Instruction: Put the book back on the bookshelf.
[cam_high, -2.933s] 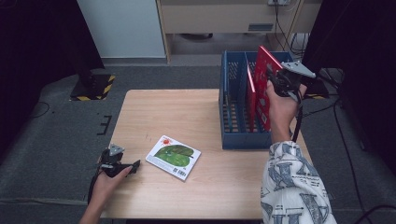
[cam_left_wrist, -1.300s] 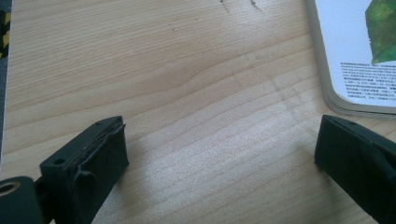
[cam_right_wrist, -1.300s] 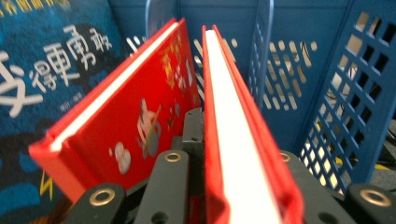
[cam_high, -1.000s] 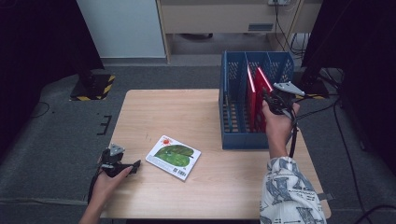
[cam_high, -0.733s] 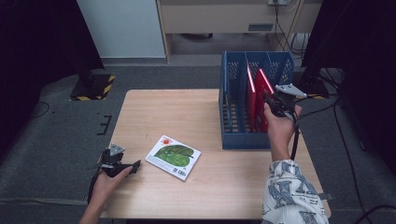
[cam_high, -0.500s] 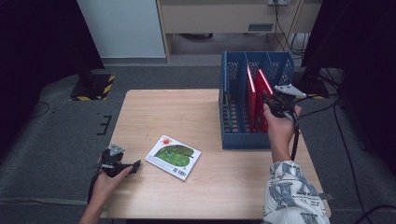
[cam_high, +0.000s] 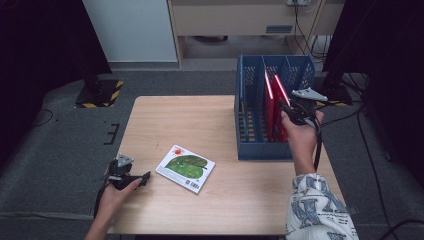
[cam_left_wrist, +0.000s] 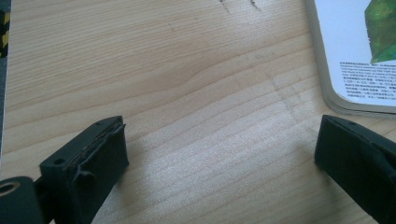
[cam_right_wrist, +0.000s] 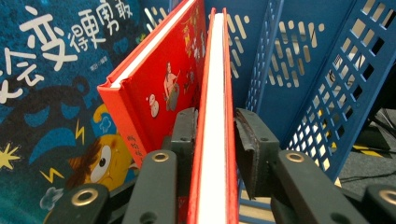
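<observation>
Red hardcover book (cam_right_wrist: 212, 116), thin, upright in perforated blue crate (cam_right_wrist: 327, 79); right claw (cam_right_wrist: 212, 135) just loosening; left claw (cam_left_wrist: 219, 154) spread.

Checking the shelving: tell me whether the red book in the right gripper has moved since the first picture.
Yes. The red book has come down into the blue crate; it stuck up above the rim before. The right gripper jaws have just been opening around it.
</observation>
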